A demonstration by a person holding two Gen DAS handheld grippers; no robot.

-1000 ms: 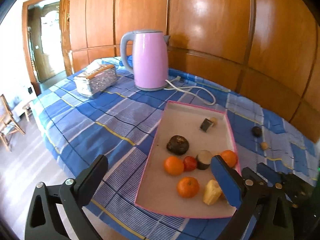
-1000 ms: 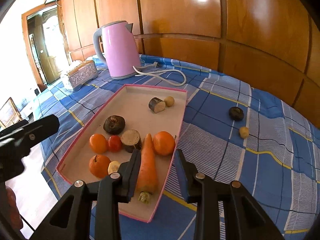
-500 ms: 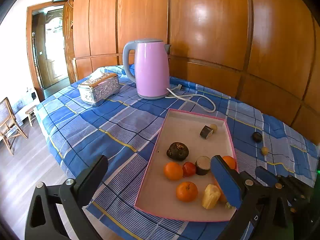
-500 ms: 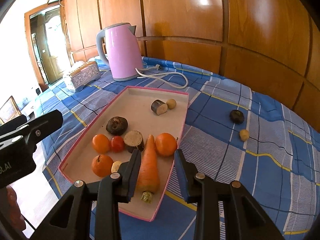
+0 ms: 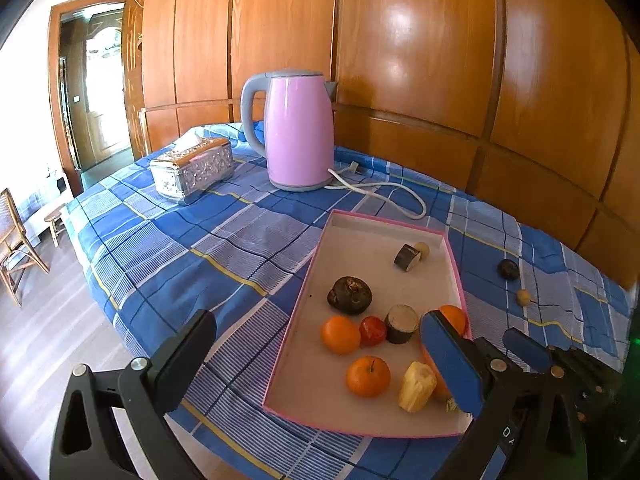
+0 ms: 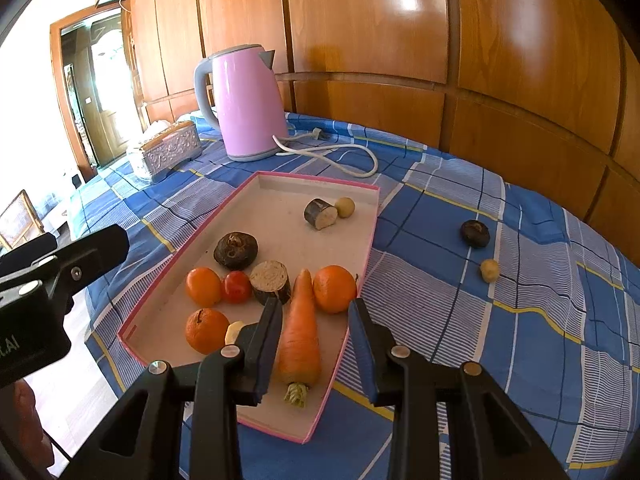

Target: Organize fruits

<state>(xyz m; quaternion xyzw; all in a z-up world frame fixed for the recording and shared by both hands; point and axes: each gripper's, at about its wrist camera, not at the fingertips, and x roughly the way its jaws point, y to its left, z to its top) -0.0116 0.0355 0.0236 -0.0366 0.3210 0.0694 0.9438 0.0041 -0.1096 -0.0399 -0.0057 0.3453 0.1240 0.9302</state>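
Observation:
A pink-rimmed tray on the blue checked cloth holds three oranges, a red tomato, a dark round fruit, two cut dark-skinned pieces, a small yellow ball, a pale yellow chunk and a carrot. My right gripper is open, its fingers on either side of the carrot, which lies in the tray. My left gripper is open and empty over the tray's near left edge. A dark fruit and a small yellow ball lie on the cloth right of the tray.
A pink kettle with a white cord stands behind the tray. A silver tissue box sits at the back left. Wooden wall panels close the far side. The table edge drops to the floor on the left, near a chair.
Both cameras have pulled back and risen slightly, so the tray sits lower and farther. The right gripper stays open around the carrot, which has not moved. The left gripper stays open.

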